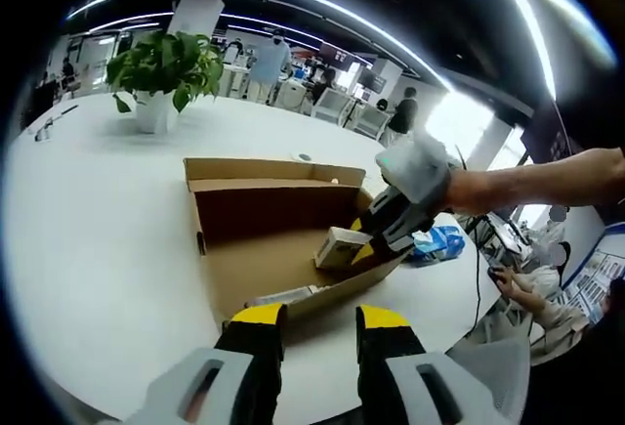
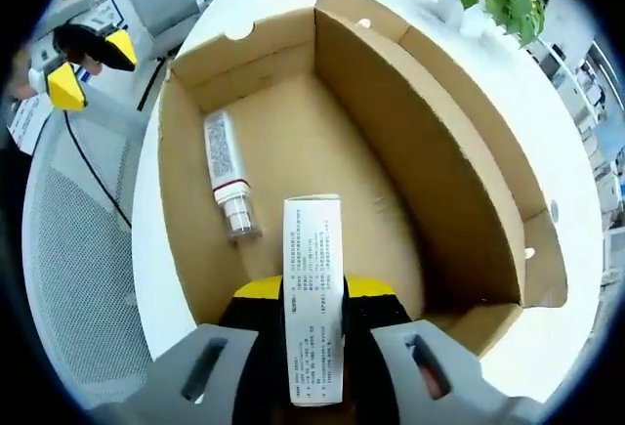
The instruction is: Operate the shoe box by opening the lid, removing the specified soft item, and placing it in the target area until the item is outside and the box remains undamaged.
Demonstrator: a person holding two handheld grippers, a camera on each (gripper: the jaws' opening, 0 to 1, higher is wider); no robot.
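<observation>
I see a round white surface in an open office with strip lights overhead, people at desks behind, and a potted plant standing near the surface's far edge. A grey mesh chair sits just beside the surface. The brown cardboard shoe box lies open, its lid folded back. A white tube rests on the box floor by one wall. My right tongs pinch a small white printed carton inside the box, above its floor. My left tongs are spread, empty, near the box's front wall.
</observation>
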